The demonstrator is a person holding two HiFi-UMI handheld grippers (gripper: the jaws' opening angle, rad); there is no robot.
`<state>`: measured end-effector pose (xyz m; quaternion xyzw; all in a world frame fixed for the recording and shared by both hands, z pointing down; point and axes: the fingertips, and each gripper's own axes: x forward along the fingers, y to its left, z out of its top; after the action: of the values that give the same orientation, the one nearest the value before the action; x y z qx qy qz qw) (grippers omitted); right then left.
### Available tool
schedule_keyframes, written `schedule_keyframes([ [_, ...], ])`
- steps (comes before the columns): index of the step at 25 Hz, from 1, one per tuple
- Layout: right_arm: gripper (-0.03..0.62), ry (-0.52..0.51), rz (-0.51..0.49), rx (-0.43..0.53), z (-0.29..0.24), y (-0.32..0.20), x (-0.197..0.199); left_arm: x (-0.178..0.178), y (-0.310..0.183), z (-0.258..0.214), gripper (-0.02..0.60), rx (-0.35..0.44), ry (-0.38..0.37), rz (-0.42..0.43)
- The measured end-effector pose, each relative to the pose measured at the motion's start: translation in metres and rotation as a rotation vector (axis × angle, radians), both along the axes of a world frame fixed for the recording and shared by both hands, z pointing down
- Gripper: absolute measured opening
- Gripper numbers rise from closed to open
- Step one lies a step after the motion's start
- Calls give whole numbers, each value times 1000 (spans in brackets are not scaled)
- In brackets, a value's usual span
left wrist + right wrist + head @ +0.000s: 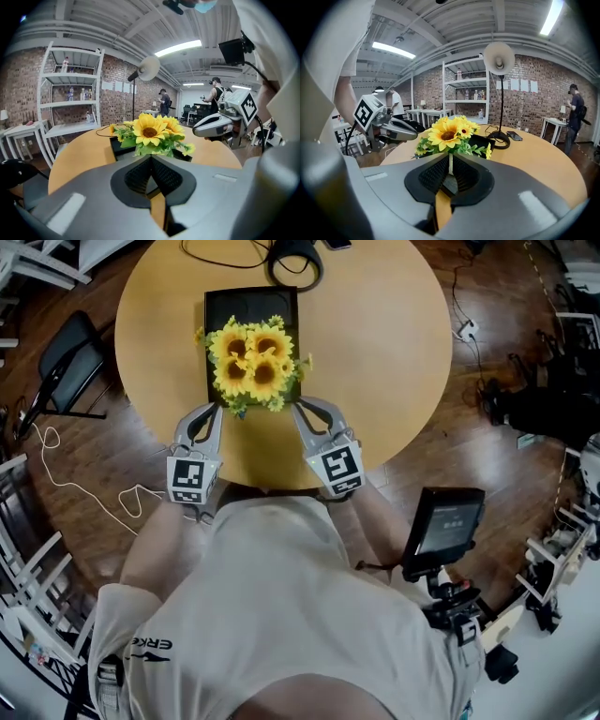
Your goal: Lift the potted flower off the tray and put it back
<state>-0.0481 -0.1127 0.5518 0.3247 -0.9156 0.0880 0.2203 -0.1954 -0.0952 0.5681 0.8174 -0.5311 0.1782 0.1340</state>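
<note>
Potted flower [251, 362], a bunch of yellow sunflowers, stands on the black tray [251, 302] just ahead of our two grippers, and the blooms hide its pot from above. Nearest to us, over the near edge of the round wooden table [384, 352], we hold the left gripper [152, 157] at the near left side of the flowers. Its jaws are pressed together with nothing between them. We hold the right gripper [452, 155] at the near right side. Its jaws are drawn together too, with only a thin pale slit between the tips, and they pinch nothing. Both point slightly downward toward the plant, with their tips just beside the green leaves; we cannot tell whether they brush them. The flowers fill the near half of the tray, and the far half lies bare. Beyond the tray, at the far edge of the table, sits the round black base of a lamp [498, 58] with a cord trailing from it. A dark phone [514, 136] lies just beside that base. Past the table we see white shelves [70, 93] against a brick wall.
</note>
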Motion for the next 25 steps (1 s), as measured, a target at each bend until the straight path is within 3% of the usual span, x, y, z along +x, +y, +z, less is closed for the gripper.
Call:
schedule_keyframes([
  [8, 197, 61, -115, -61, 37, -7, -10, 1, -14, 31, 2, -25, -95, 85],
  [11, 293, 103, -156, -61, 50, -10, -12, 5, -15, 41, 4, -20, -144, 149],
  [14, 371, 142, -202, -64, 61, -17, -15, 7, -18, 53, 116, -22, -191, 223],
  [19, 445, 165, -244, -65, 67, -32, -23, 13, -40, 55, 309, 3, -219, 332],
  [21, 457, 178, -259, -60, 71, -36, -28, 17, -49, 57, 357, 12, -234, 375],
  [25, 468, 201, -299, -47, 79, -43, -40, 26, -64, 59, 389, 21, -248, 438],
])
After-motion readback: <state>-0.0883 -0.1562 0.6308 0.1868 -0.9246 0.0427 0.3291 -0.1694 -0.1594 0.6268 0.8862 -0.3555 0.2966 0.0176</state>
